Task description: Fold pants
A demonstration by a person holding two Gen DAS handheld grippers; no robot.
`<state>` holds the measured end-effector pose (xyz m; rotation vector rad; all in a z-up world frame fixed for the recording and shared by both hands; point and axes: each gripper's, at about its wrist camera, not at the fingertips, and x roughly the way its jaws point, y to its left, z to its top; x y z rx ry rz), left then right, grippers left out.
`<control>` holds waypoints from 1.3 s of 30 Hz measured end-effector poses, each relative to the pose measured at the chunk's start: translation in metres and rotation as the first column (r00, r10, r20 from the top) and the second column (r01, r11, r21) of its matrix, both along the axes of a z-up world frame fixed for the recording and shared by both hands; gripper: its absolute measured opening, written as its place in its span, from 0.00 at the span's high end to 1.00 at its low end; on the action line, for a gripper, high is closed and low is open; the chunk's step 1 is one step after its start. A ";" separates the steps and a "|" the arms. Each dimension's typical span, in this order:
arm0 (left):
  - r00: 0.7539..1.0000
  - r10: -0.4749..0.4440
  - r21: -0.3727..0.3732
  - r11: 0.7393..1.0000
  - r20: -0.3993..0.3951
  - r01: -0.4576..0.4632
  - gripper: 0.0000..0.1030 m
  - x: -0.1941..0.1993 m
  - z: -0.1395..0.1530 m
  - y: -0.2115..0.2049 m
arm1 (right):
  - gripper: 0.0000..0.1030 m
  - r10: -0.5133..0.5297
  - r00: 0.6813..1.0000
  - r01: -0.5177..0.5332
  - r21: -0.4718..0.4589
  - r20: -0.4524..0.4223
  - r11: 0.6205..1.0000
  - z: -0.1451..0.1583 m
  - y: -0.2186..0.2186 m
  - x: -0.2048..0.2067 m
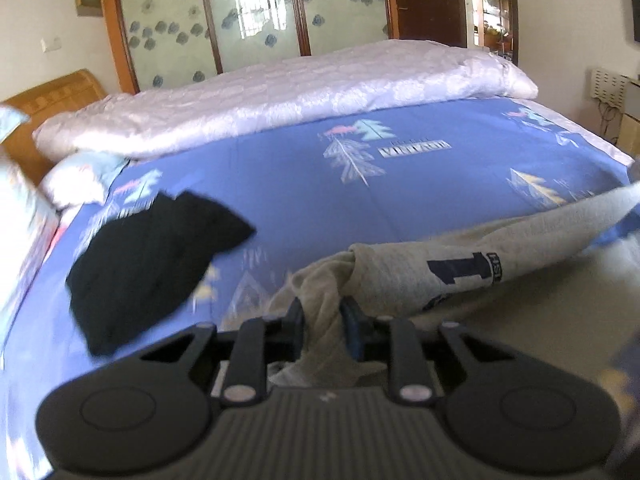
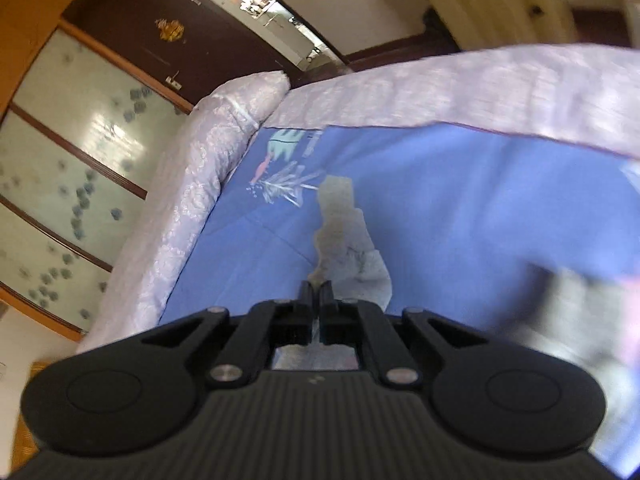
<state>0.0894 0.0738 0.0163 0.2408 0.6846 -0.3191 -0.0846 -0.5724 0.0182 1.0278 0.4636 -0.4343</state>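
Observation:
Light grey pants (image 1: 404, 276) with a dark blue printed patch stretch across the blue bed sheet (image 1: 300, 192) toward the right. My left gripper (image 1: 322, 308) is shut on a bunched end of the grey pants, lifted above the bed. In the right wrist view, my right gripper (image 2: 318, 292) is shut on a thin edge of the same grey pants (image 2: 344, 240), which hang forward over the blue sheet (image 2: 460, 208). The rest of the fabric is blurred at the right.
A folded black garment (image 1: 156, 264) lies on the sheet at the left. A pale pink quilt (image 1: 280, 96) lies along the far side of the bed, also seen in the right wrist view (image 2: 192, 184). A pillow (image 1: 80, 178) and a wooden headboard (image 1: 48, 96) are at the left. Wardrobe doors (image 1: 248, 12) stand behind.

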 end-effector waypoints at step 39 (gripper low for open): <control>0.914 0.280 0.028 0.958 -0.295 -0.284 0.69 0.008 -0.087 -0.015 | 0.63 -0.113 0.994 0.114 -0.015 0.007 0.993 -0.064 -0.036 -0.014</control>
